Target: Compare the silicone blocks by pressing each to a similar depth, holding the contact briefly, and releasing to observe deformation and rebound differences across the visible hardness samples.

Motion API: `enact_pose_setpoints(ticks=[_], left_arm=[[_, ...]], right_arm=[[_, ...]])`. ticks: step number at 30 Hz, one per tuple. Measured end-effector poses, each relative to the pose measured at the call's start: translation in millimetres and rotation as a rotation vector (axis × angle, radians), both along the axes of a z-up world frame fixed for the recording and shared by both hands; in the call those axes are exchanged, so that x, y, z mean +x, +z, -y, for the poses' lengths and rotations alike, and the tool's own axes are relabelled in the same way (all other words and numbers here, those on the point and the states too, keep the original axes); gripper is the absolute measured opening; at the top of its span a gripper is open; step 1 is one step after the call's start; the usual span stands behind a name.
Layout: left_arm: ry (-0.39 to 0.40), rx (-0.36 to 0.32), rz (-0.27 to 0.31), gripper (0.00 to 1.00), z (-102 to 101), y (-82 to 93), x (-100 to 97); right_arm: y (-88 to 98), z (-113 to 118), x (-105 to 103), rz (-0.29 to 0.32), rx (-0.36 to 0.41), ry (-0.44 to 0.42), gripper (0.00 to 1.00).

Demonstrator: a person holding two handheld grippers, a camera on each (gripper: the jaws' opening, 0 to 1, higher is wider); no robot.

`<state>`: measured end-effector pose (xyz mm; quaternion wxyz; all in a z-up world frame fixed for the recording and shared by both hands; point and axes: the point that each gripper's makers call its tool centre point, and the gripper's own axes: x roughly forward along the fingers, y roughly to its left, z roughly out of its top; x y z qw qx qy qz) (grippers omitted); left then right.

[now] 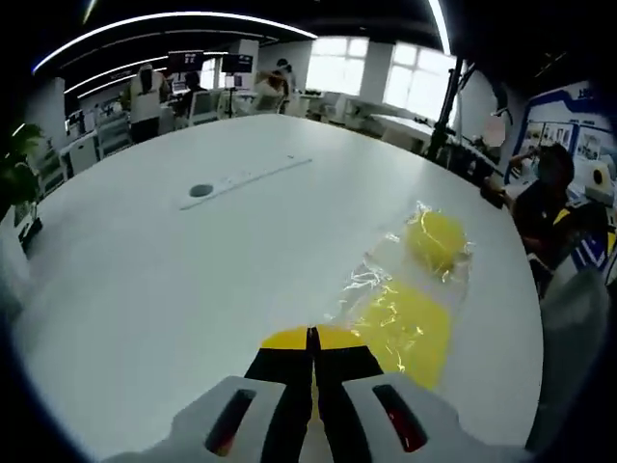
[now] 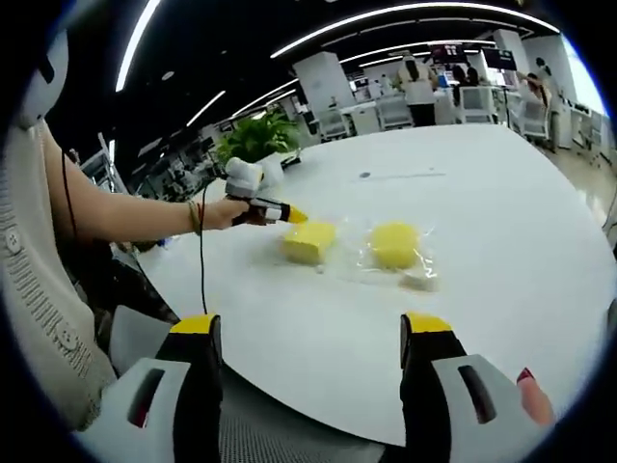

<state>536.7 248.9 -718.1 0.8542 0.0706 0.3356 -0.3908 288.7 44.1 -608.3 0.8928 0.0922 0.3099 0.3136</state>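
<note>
Two yellow silicone blocks lie on a white table [image 1: 174,289], each on or in clear plastic wrap. In the left gripper view the nearer block [image 1: 410,333] sits just right of my left gripper [image 1: 310,338], whose jaws are shut with their yellow tips together. The farther block [image 1: 436,239] lies beyond it. From the right gripper view, the left gripper [image 2: 292,215], held by a hand, touches the top left edge of the left block [image 2: 308,241]. The other block [image 2: 395,243] lies to its right. My right gripper [image 2: 310,333] hangs open and empty near the table's [image 2: 501,212] edge, well short of both blocks.
A grey strip with a round grommet [image 1: 201,190] lies across the far part of the table. A person [image 1: 542,207] sits at its right edge. A potted plant [image 2: 255,137], desks, monitors and other people stand beyond.
</note>
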Motion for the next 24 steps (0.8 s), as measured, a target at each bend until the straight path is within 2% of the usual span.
enact_pose_setpoints(ticks=[8, 19, 24], left_arm=[[-0.01, 0.003, 0.014, 0.0, 1, 2.6, -0.8], [-0.063, 0.049, 0.089, 0.0, 2, 5.9, -0.5], [-0.047, 0.066, 0.131, 0.1, -2, 7.9, 7.5]], right_arm=[[-1.3, -1, 2, -0.008, -0.004, 0.006, 0.7], [-1.0, -3, -3, -0.015, -0.001, 0.034, 0.7], [-1.0, 0, -1, -0.016, -0.002, 0.032, 0.69]])
